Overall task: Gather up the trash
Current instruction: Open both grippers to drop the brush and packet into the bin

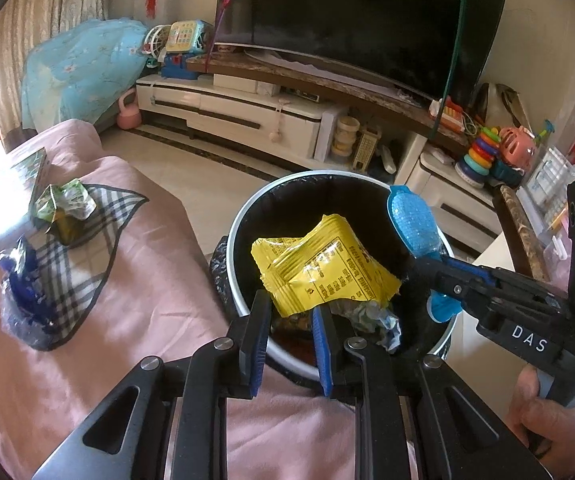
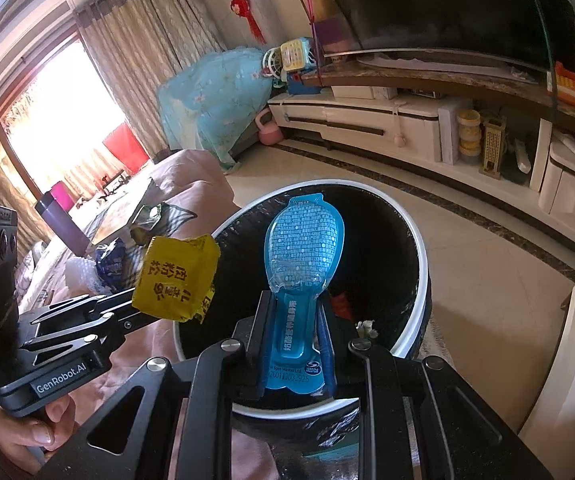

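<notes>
Left tongs (image 1: 289, 322) clamped on the lower edge of a yellow snack wrapper (image 1: 319, 268), jaws nearly closed, wrapper held over the mouth of the trash bin (image 1: 247, 216) at frame centre. Right tongs (image 2: 293, 320) also nearly closed, pinching the narrow stem of a blue spoon-shaped blister pack (image 2: 303, 248); its wide end sticks up over the bin opening. In the left wrist view the right tongs come in from the right edge with the blue pack above the bin's right rim. Bin has a white rim and black liner, some crumpled trash already inside.

Left side of left wrist view: pink-covered sofa (image 1: 147, 300) with a plaid cloth (image 1: 87, 248) on it. On or beside the cloth: a crumpled green wrapper (image 1: 65, 210) and a crumpled blue wrapper (image 1: 27, 280), both well apart from the bin.

Hand (image 1: 535, 412) visible lower right, gripping the right handle.
</notes>
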The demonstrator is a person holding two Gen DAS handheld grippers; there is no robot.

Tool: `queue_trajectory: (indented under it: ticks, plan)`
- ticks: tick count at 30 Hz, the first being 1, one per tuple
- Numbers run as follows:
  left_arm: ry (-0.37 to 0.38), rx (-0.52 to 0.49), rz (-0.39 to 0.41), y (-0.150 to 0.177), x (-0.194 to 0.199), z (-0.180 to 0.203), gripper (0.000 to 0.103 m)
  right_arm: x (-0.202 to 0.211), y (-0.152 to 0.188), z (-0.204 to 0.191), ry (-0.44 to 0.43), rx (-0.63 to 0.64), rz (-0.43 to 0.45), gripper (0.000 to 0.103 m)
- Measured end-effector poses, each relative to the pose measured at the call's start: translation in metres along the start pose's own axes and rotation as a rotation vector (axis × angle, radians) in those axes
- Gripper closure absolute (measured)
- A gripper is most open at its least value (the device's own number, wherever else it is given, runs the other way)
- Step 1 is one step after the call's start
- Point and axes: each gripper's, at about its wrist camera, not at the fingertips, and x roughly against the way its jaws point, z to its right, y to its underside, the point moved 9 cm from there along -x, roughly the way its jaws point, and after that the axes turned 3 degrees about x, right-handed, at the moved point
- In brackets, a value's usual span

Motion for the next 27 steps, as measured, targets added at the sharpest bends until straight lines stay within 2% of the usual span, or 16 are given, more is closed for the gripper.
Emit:
queue_trajectory:
  ticks: [14, 16, 17, 18, 22, 24, 27]
  plan:
    - [-0.004, 0.000, -0.017, -0.008, -0.014, 0.004, 0.080, -0.011, -0.008, 0.010, 0.011, 0.003, -0.025, 0.082]
    - [-0.003, -0.004, -0.027, -0.007, -0.015, 0.004, 0.070, -0.012, -0.009, 0.011, 0.011, 0.001, -0.028, 0.079]
    - [-0.005, -0.001, -0.020, -0.008, -0.013, 0.004, 0.061, -0.012, -0.010, 0.012, 0.009, -0.002, -0.027, 0.078]
    - [-0.007, 0.001, -0.010, -0.008, -0.010, 0.003, 0.054, -0.012, -0.010, 0.013, 0.007, -0.006, -0.027, 0.075]
    - [-0.008, 0.013, 0.007, -0.003, 0.002, -0.004, 0.048, -0.006, -0.009, 0.012, 0.006, -0.012, -0.011, 0.057]
    - [-0.010, 0.027, 0.024, 0.002, 0.013, -0.011, 0.039, -0.001, -0.008, 0.008, -0.001, -0.017, 0.003, 0.052]
    - [-0.020, 0.049, 0.042, 0.014, 0.028, -0.024, 0.031, 0.007, -0.006, -0.002, -0.017, -0.022, 0.033, 0.034]
